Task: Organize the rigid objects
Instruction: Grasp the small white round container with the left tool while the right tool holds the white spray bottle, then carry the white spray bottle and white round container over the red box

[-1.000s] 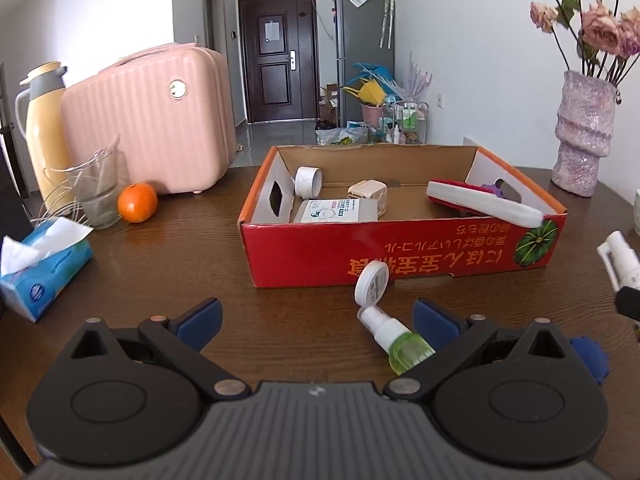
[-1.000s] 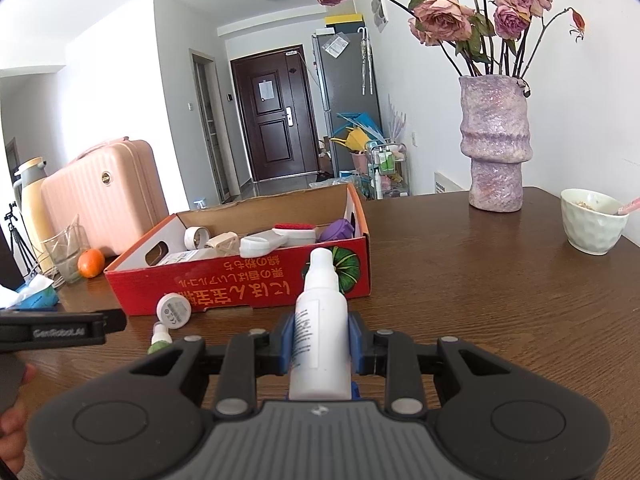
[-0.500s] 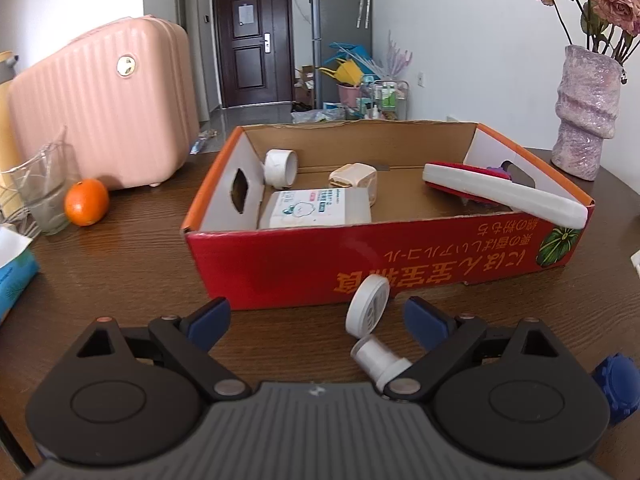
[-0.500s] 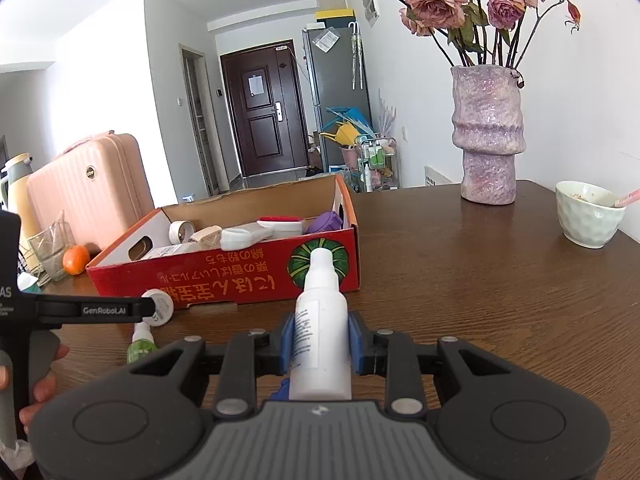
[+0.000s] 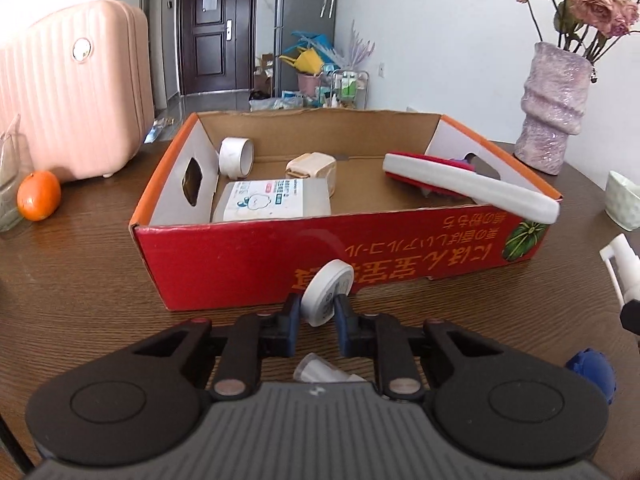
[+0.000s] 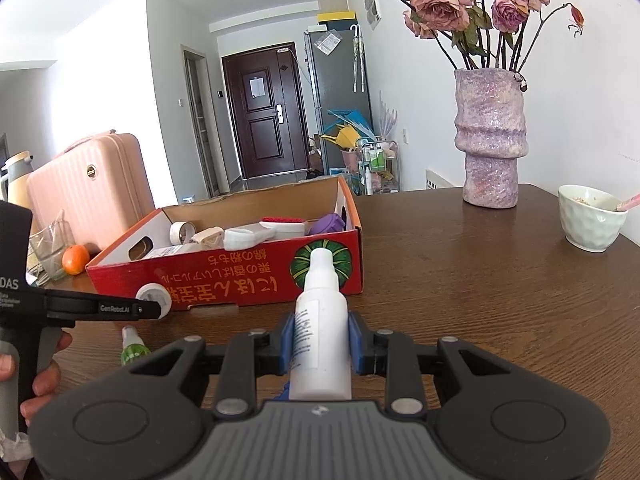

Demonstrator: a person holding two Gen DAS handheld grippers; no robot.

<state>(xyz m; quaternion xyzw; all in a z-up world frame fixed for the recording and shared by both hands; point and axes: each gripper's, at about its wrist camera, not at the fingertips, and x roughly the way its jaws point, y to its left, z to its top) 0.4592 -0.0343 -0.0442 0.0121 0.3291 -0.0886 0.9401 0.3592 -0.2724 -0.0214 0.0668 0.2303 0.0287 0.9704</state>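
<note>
The box is red outside with orange edges, yellow lettering and a green striped melon print at 4 o'clock; its inside is plain brown card. The counter is dark brown wood grain. The suitcase at 10 o'clock is pale pink and ribbed. The vase is mottled lilac, holding faded pink roses. The bottle is white, the tool pads blue, the orange bright orange

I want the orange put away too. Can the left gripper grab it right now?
Probably not yet. The left gripper has just closed on the round white container, so its jaws are full. The orange sits off to its left on open table, otherwise unblocked.
</note>
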